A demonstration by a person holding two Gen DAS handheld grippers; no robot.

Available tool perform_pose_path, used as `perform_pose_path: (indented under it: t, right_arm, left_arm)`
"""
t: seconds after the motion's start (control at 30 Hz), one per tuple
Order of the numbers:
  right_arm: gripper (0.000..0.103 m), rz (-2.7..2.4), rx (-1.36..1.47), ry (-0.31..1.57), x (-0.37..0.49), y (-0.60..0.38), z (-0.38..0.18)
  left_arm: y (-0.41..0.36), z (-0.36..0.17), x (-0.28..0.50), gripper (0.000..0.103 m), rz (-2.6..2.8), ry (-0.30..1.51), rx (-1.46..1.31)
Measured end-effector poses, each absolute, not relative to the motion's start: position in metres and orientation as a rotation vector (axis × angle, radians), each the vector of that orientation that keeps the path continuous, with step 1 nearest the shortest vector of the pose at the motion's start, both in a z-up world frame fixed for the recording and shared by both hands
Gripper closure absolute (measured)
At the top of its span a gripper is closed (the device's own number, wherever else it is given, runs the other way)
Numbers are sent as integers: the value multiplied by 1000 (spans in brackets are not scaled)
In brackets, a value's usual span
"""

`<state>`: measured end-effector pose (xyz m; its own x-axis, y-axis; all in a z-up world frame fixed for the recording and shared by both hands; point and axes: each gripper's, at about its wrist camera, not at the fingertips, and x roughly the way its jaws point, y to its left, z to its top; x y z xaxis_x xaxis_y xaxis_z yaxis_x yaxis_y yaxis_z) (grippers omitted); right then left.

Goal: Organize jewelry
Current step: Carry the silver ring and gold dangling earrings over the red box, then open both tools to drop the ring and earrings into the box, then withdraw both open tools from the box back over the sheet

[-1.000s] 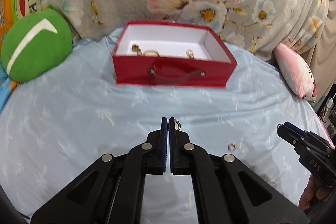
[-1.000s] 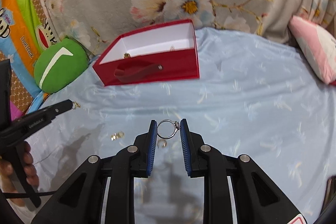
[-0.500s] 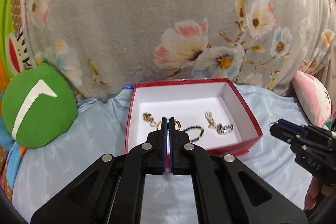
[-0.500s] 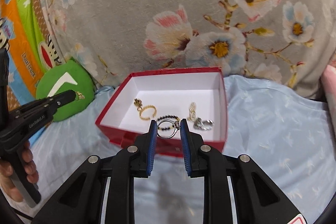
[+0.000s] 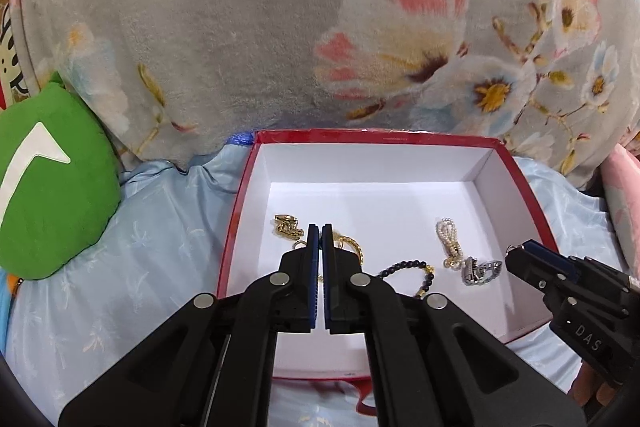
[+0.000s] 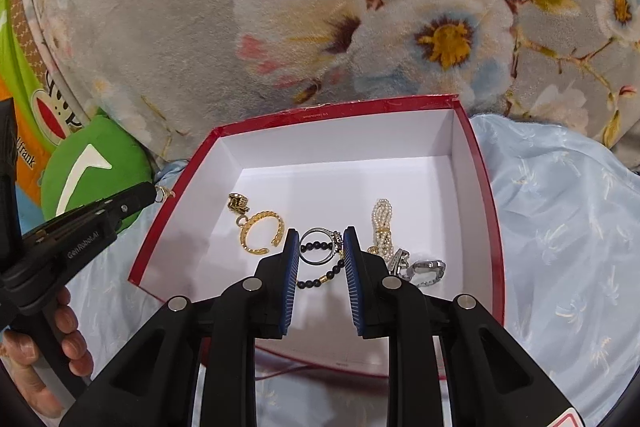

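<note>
Holding a silver ring over the red box, the right hand-held gripper squeezes it, ready to drop it in.

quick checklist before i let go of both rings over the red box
1. Right gripper grips silver ring: ok, the ring spans both pads.
2. Left gripper grips small gold ring: ok, jaws shut, ring at the tips.
3. Silver ring over red box floor: ok.
4. Gold ring inside the rim: not ok, at or outside the left wall in the right wrist view.
5. Free landing spot: cannot tell, black bead bracelet and gold cuff lie close.
</note>
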<state>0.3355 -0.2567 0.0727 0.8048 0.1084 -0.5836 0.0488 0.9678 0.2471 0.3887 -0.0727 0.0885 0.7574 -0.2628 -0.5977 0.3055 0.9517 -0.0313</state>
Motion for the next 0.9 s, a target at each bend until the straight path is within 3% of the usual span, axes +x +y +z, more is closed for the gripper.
perform_pose_path:
  t: [0.3, 0.37, 0.4, 0.43, 0.73, 0.9]
  right_arm:
    - [79, 52, 248, 632, 342, -253, 62]
    - [73, 50, 247, 619, 339, -253, 63]
    - [70, 49, 248, 608, 336, -254, 64]
    - [70, 52, 252, 600, 334, -254, 66]
    - [64, 101, 269, 509, 254, -257, 83]
    - [62, 112, 244, 540, 167, -245, 60]
  left_arm:
    - [-69, 74, 402, 99, -301, 672, 20]
    - [-68, 74, 401, 79, -292, 669, 18]
    - [-67, 74, 399, 60, -276, 663, 18]
    - [-65, 74, 397, 52, -266, 654, 14]
    - [-43, 76, 354, 51, -293, 647, -2]
    - [-26, 61, 291, 44, -323, 674, 19]
